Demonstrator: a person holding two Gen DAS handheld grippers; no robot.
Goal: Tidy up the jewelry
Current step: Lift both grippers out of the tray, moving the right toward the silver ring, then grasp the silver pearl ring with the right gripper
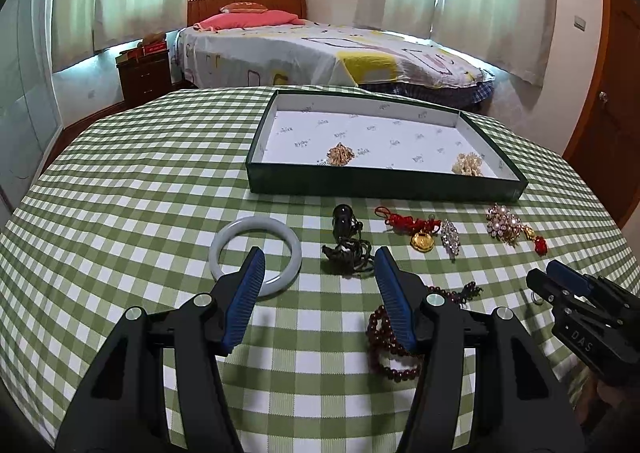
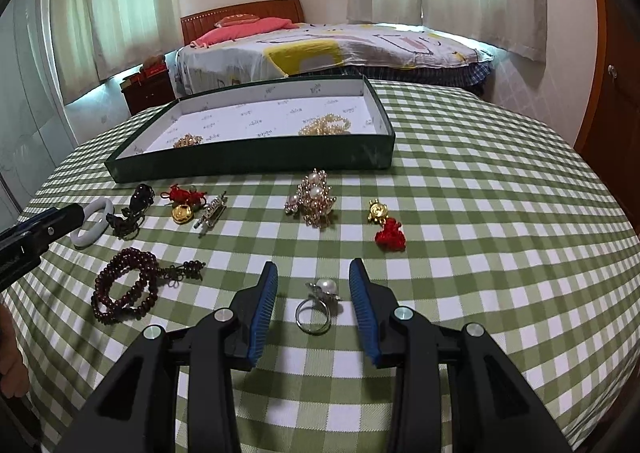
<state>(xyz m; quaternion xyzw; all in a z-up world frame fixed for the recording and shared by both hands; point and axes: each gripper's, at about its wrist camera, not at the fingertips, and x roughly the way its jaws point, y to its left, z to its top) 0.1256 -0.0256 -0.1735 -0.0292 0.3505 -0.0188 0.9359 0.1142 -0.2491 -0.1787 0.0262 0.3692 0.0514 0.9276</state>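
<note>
A dark green box (image 1: 384, 183) (image 2: 256, 159) with white lining holds a gold piece (image 1: 340, 154) and a pearl cluster (image 1: 467, 164). In front lie a pale jade bangle (image 1: 256, 255) (image 2: 94, 227), a dark pendant with cord (image 1: 347, 239), a red-knot gold charm (image 1: 412, 231), a crystal brooch (image 1: 450, 235), a pearl brooch (image 2: 314, 199), a red-tassel gold charm (image 2: 386, 223) and dark red beads (image 1: 390, 349) (image 2: 126, 285). My left gripper (image 1: 320, 261) is open over the cloth between bangle and pendant. My right gripper (image 2: 313, 273) is open, its jaws on either side of a pearl ring (image 2: 318, 307).
The table wears a green-and-white checked cloth (image 1: 120, 213). Behind it stand a bed (image 1: 320, 49), a wooden nightstand (image 1: 144, 73) and curtained windows. A wooden door (image 1: 612, 113) is at the right. The right gripper's body shows in the left wrist view (image 1: 580, 305).
</note>
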